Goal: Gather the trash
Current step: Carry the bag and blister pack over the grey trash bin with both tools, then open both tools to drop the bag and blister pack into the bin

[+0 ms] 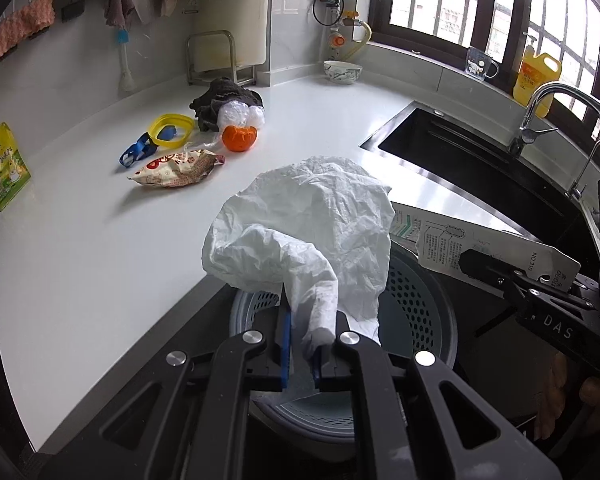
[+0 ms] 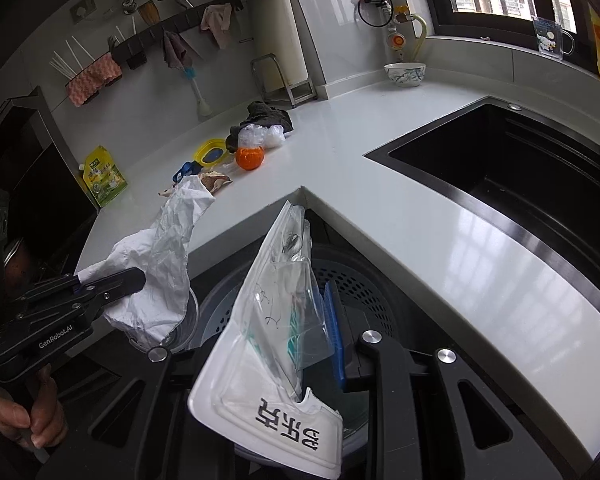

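Seemingly both grippers above bin.

I see a crumpled white tissue pinched at its lower tail, hanging above the grey perforated bin at lower centre. A flat blister package with printed card is held tilted over the same bin. A snack wrapper lies on the counter, left of centre.

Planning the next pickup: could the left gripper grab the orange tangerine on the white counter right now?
Probably not: the left gripper is shut on crumpled white paper, though the path to the orange tangerine looks unobstructed.
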